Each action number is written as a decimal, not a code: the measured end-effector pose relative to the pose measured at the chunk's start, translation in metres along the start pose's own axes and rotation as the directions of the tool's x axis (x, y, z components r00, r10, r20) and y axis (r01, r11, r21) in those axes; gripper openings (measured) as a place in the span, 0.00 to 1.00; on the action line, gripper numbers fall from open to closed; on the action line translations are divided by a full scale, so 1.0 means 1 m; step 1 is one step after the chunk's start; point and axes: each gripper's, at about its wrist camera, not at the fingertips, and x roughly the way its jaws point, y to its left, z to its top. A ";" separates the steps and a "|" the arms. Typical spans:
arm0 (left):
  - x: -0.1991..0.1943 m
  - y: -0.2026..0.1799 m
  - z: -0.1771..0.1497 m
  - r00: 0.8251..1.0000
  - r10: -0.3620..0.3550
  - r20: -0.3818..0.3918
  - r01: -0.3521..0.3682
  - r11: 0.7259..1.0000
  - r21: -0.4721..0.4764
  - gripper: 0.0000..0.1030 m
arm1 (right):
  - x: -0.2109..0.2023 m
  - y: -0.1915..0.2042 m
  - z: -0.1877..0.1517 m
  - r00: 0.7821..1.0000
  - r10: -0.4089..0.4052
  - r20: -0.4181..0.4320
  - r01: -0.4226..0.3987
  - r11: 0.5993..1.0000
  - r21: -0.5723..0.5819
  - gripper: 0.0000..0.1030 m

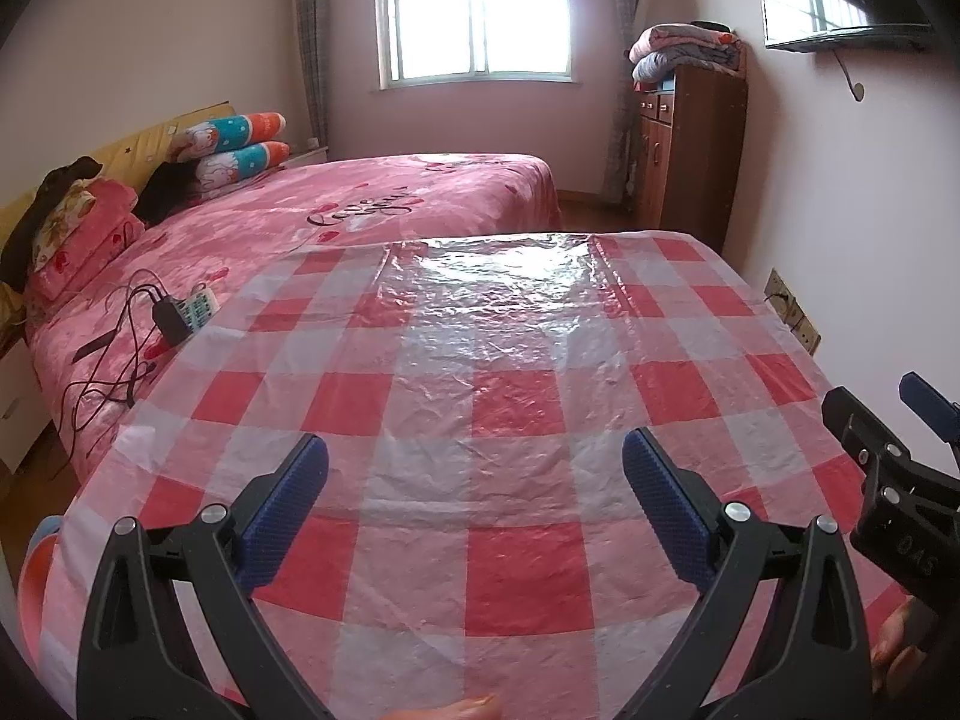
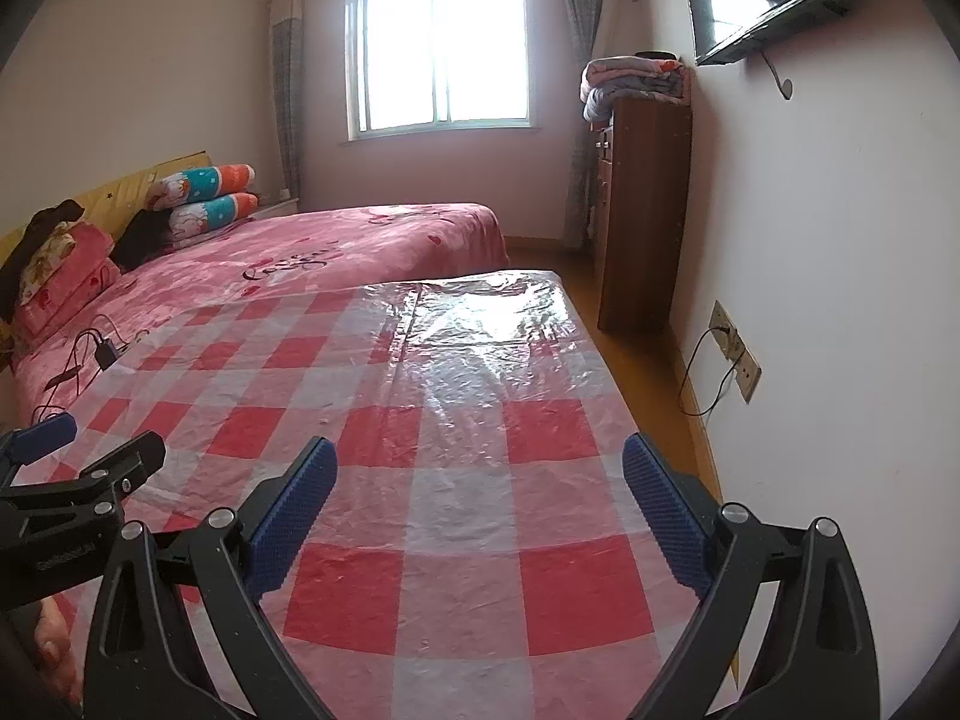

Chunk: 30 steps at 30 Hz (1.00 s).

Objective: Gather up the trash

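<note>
Left tongs and right tongs, both spread wide and holding nothing, hover side by side above a worktop draped in glossy red-and-white checked plastic. A pink-quilted bed lies beyond the worktop.

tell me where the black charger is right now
The black charger lies on the pink bed, left in both views, beside a white remote at the checked plastic sheet's left edge.

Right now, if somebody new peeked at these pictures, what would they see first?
Probably the shiny red-and-white checked plastic sheet spread right in front, with the open left gripper and right gripper above it. Behind it sits the pink bed, below the bright window in the far wall.
</note>
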 end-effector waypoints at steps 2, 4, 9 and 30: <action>0.000 0.001 -0.001 1.000 0.001 -0.002 -0.001 1.000 -0.002 0.96 | 0.000 0.002 0.000 1.000 0.002 -0.002 -0.002 1.000 -0.006 0.92; 0.000 0.001 -0.001 1.000 0.000 -0.004 0.000 1.000 -0.004 0.96 | 0.000 0.003 -0.001 1.000 0.004 -0.003 -0.004 1.000 -0.010 0.92; 0.000 0.001 -0.001 1.000 0.000 -0.007 0.000 1.000 0.000 0.96 | 0.001 0.003 -0.001 1.000 0.010 -0.007 -0.010 1.000 -0.005 0.92; 0.004 0.001 -0.004 1.000 0.000 -0.012 0.000 1.000 0.015 0.96 | 0.004 0.005 -0.002 0.999 0.026 -0.028 -0.026 1.000 -0.007 0.92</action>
